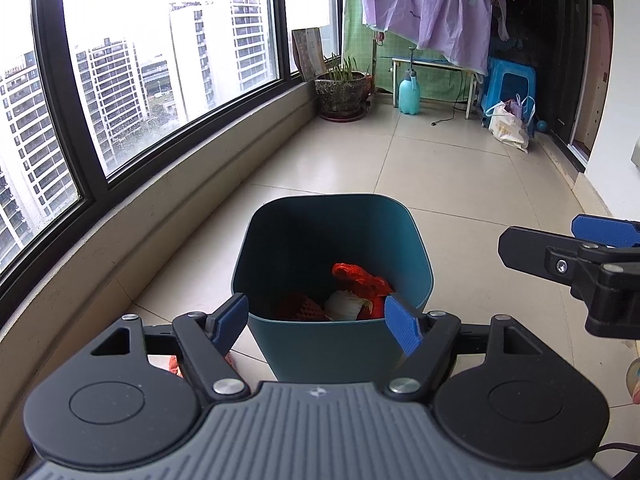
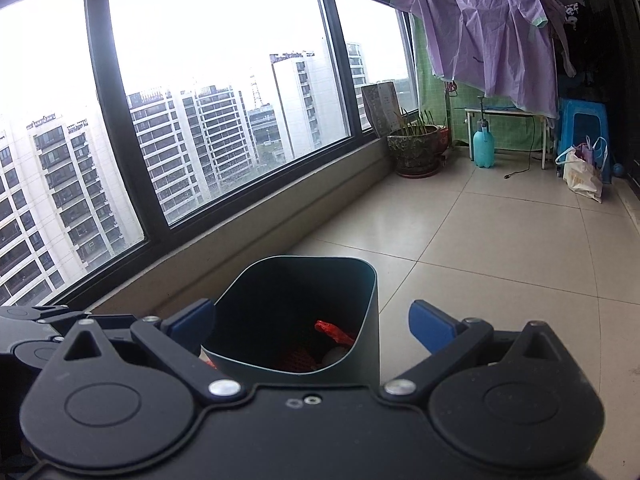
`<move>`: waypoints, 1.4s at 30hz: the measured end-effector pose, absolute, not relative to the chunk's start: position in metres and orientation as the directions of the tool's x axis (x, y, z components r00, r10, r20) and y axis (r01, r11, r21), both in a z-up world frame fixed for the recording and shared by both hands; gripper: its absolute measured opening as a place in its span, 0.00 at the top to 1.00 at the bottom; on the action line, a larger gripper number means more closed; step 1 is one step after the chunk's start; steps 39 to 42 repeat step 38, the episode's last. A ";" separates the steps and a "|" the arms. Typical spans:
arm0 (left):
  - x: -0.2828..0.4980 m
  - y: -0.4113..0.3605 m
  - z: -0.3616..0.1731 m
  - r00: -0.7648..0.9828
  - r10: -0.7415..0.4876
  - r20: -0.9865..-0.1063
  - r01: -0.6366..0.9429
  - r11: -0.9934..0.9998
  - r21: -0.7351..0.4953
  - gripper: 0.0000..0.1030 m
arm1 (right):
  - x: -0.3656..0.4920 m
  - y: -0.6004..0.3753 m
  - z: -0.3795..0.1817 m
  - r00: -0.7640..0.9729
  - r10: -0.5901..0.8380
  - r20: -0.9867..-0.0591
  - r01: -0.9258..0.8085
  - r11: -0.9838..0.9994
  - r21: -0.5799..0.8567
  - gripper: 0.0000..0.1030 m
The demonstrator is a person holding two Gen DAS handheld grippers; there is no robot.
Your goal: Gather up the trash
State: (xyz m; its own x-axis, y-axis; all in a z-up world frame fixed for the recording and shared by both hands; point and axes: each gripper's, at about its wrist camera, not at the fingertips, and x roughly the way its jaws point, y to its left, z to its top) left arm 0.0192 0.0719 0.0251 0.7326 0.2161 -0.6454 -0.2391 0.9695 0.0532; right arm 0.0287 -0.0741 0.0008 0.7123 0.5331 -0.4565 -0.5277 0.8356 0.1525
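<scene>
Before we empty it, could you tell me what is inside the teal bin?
The bin holds a crumpled red bag, a red mesh piece and something white between them. Its near wall hides the bottom and anything underneath.

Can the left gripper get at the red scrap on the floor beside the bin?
Probably yes: the red scrap lies on bare tile left of the bin, just under the open left gripper, nothing covering it.

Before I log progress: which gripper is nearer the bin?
Left. The left gripper hangs open over the bin's near rim; the right gripper hovers open off to its right side.
</scene>
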 end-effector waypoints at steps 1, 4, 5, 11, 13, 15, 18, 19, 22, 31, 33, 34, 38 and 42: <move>0.019 0.072 0.026 0.734 0.211 -0.646 -0.237 0.970 0.048 0.27 | 0.027 -0.074 0.000 0.712 0.533 -0.457 -0.531 0.835 0.146 0.00; 0.017 0.073 0.026 0.739 0.207 -0.642 -0.238 0.971 0.039 0.27 | 0.024 -0.072 -0.001 0.726 0.524 -0.445 -0.531 0.839 0.120 0.00; 0.016 0.073 0.027 0.740 0.208 -0.640 -0.239 0.970 0.038 0.27 | 0.021 -0.070 -0.001 0.731 0.520 -0.442 -0.531 0.840 0.110 0.00; 0.013 0.070 0.032 0.760 0.215 -0.613 -0.239 0.970 0.045 0.27 | 0.021 -0.068 -0.004 0.757 0.473 -0.451 -0.496 0.865 0.075 0.00; 0.012 0.070 0.034 0.765 0.213 -0.608 -0.238 0.970 0.040 0.27 | 0.023 -0.068 -0.006 0.763 0.450 -0.465 -0.480 0.875 0.059 0.00; 0.011 0.069 0.036 0.769 0.217 -0.601 -0.243 0.969 0.039 0.27 | 0.025 -0.067 -0.009 0.766 0.429 -0.478 -0.470 0.882 0.040 0.00; 0.010 0.067 0.038 0.774 0.212 -0.597 -0.238 0.970 0.036 0.27 | 0.025 -0.067 -0.010 0.771 0.413 -0.484 -0.463 0.886 0.016 0.00; 0.010 0.067 0.038 0.774 0.212 -0.597 -0.237 0.971 0.036 0.27 | 0.025 -0.066 -0.010 0.772 0.416 -0.481 -0.465 0.885 0.018 0.00; 0.010 0.067 0.038 0.776 0.207 -0.596 -0.234 0.972 0.033 0.27 | 0.023 -0.067 -0.008 0.770 0.432 -0.470 -0.475 0.880 0.031 0.00; 0.010 0.067 0.036 0.772 0.206 -0.601 -0.237 0.971 0.029 0.27 | 0.024 -0.068 -0.008 0.761 0.437 -0.479 -0.478 0.877 0.042 0.00; 0.011 0.070 0.036 0.769 0.202 -0.607 -0.238 0.971 0.022 0.27 | 0.025 -0.068 -0.007 0.761 0.438 -0.479 -0.478 0.877 0.043 0.00; 0.011 0.070 0.036 0.766 0.208 -0.608 -0.243 0.970 0.025 0.27 | 0.024 -0.069 -0.007 0.760 0.439 -0.478 -0.479 0.877 0.043 0.00; 0.012 0.072 0.035 0.758 0.211 -0.617 -0.251 0.968 0.022 0.27 | 0.024 -0.068 -0.008 0.756 0.443 -0.481 -0.483 0.874 0.045 0.00; 0.012 0.072 0.035 0.758 0.211 -0.617 -0.251 0.968 0.022 0.27 | 0.024 -0.068 -0.008 0.756 0.443 -0.481 -0.483 0.874 0.045 0.00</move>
